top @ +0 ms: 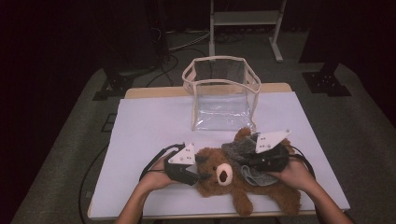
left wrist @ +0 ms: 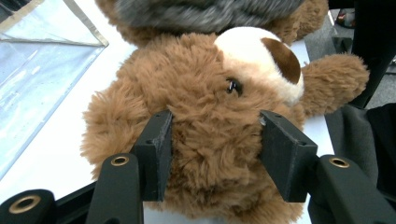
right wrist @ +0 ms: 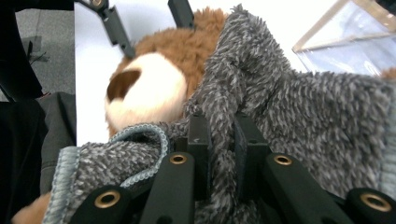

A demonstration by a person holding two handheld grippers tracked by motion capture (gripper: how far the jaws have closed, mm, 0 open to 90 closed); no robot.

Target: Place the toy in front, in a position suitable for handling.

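Tongs around teddy bear's head

clear bag: upright, open-topped, beige-trimmed, at the table's far edge, middle | white sheet: covers the table top | metal stand: on floor beyond the far edge | cables: floor, far left

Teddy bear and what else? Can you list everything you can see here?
teddy bear: one, brown, lying at the near edge of the table
fuzzy garment: one, grey, over the bear's body
clear bag: one, see-through with cream trim, standing open at the far side
table cover: one, white, spread over the table
left tool: one, black, jaws closed on the bear's head
right tool: one, black, pinching the grey garment
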